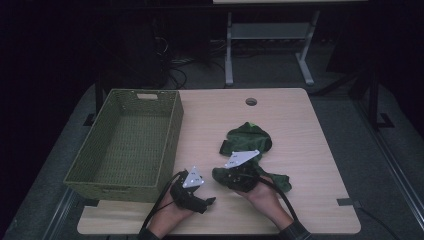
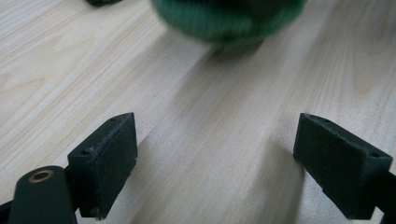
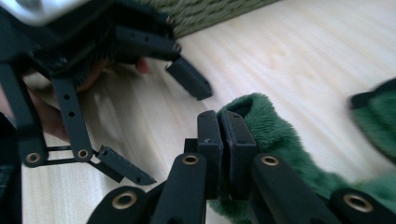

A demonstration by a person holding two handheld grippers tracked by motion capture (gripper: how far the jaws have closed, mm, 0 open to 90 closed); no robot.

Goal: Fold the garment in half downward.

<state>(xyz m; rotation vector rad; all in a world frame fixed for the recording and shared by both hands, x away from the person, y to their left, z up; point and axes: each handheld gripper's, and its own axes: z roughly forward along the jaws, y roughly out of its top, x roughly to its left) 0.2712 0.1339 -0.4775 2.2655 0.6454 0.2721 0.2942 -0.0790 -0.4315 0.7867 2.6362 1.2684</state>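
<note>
Right claw is clamped shut on an edge of the green fleece garment; the pads meet with a fold of green pile pinched between them, seen close up in the right gripper view. In the high view the right claw sits at the near-left end of the garment, over the bunched part, and the rest of the cloth trails away from it toward the middle of the worktop and off to the right as a sleeve-like strip. Garment lies crumpled on the worktop, well apart from the basket.

Left claw is wide open with bare wood between its pads and nothing gripped. The garment is a blurred green lump at the top of the left gripper view, ahead of the pads and not touching them. In the high view the left claw rests low on the near edge of the worktop, just beside the right hand, pointing toward it. The right gripper view also catches the left claw open, just left of the pinched fold.

Counts: one garment, one woven green basket, two claws, one worktop with one round hole near its far edge. No readable writing, labels or brands on anything.
</note>
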